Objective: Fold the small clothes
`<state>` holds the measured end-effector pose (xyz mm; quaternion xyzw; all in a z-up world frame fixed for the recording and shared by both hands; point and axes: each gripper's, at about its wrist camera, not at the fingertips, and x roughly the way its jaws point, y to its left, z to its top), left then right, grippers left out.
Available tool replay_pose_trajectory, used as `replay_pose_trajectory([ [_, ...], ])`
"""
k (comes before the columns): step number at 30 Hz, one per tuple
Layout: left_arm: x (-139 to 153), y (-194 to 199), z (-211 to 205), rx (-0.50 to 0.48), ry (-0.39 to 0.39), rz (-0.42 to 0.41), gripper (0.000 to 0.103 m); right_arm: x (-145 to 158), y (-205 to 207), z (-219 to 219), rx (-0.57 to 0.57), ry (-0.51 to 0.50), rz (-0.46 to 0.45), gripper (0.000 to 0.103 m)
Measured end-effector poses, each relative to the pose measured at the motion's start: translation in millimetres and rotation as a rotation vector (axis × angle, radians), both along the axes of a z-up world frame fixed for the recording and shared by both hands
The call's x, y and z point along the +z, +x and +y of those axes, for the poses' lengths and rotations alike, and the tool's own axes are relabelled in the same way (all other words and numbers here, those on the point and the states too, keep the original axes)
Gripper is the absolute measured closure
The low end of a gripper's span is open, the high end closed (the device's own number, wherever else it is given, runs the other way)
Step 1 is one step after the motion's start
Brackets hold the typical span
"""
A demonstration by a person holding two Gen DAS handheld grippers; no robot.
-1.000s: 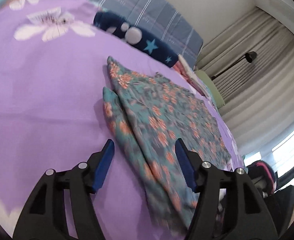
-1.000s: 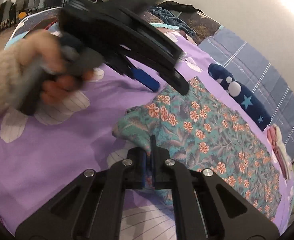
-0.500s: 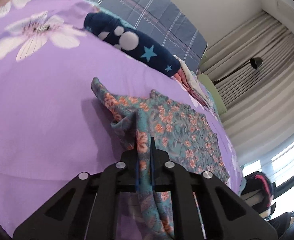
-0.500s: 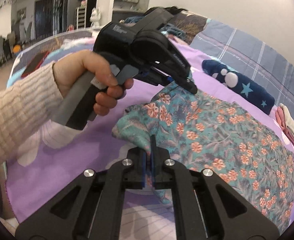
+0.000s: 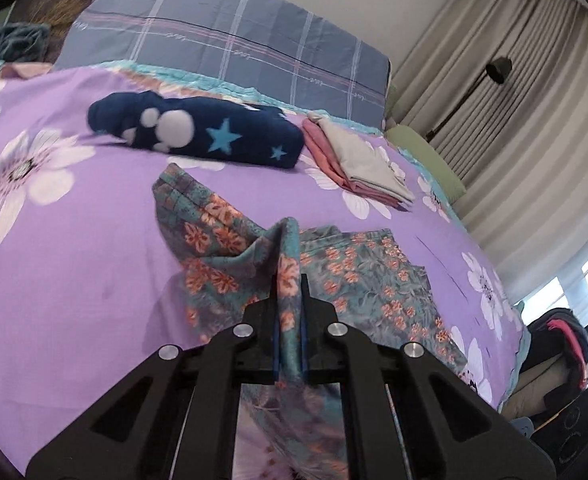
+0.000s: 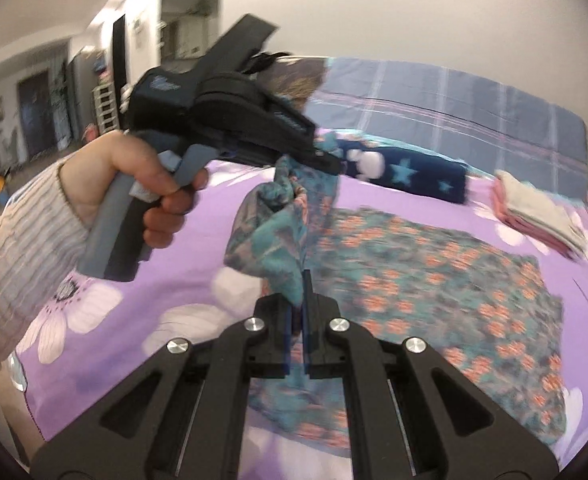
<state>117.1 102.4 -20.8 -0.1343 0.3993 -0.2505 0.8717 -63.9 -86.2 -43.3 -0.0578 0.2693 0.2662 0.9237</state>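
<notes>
Here both tongs, left [image 5: 289, 320] and right [image 6: 298, 312], are clamped on the near edge of the flowered garment [image 5: 374, 280], lifted off the purple bed [image 5: 73, 260] while its far part lies flat. Carry both corners level and together toward the far edge, keeping the cloth taut so the fold lands square.

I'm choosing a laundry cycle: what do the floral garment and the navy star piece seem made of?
Floral garment: thin woven fabric, maybe cotton or rayon; it drapes in soft creases with a matte print. Navy star piece: looks like plush fleece, thick and rounded at its folds. Neither is certain from looks alone.
</notes>
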Motion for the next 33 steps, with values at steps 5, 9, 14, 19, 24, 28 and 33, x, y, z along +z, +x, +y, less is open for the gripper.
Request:
replay_pose_trajectory([
  [5, 13.3, 13.5, -60.0, -0.058, 0.075, -0.015, 0.097, -3.2, 14.8, -56.4, -0.096, 0.116, 0.053, 0.099],
  [9, 15.7, 23.8, -115.8, -0.117, 0.129, -0.022, 0.097, -8.3, 21.3, -107.3, -0.171, 0.181, 0.069, 0.099],
  [14, 6.6, 37.2, -190.0, -0.202, 0.21, -0.006, 0.097, -23.2, 23.1, -162.3, -0.254, 0.251, 0.117, 0.099],
  [19, -13.8, 45.2, -257.2, -0.279, 0.291, 0.022, 0.097, -41.1, 19.2, -205.5, -0.338, 0.284, 0.156, 0.099],
  [24, -37.2, 51.1, -296.9, -0.31, 0.382, 0.038, 0.097, -62.5, 21.7, -235.8, -0.374, 0.362, 0.243, 0.099],
  [28, -50.1, 51.1, -310.7, -0.312, 0.423, 0.048, 0.097, -70.9, 21.5, -243.0, -0.37, 0.397, 0.279, 0.099],
  [33, -47.8, 47.6, -311.7, -0.311, 0.425, 0.04, 0.097, -68.2, 18.8, -243.5, -0.35, 0.418, 0.272, 0.099],
])
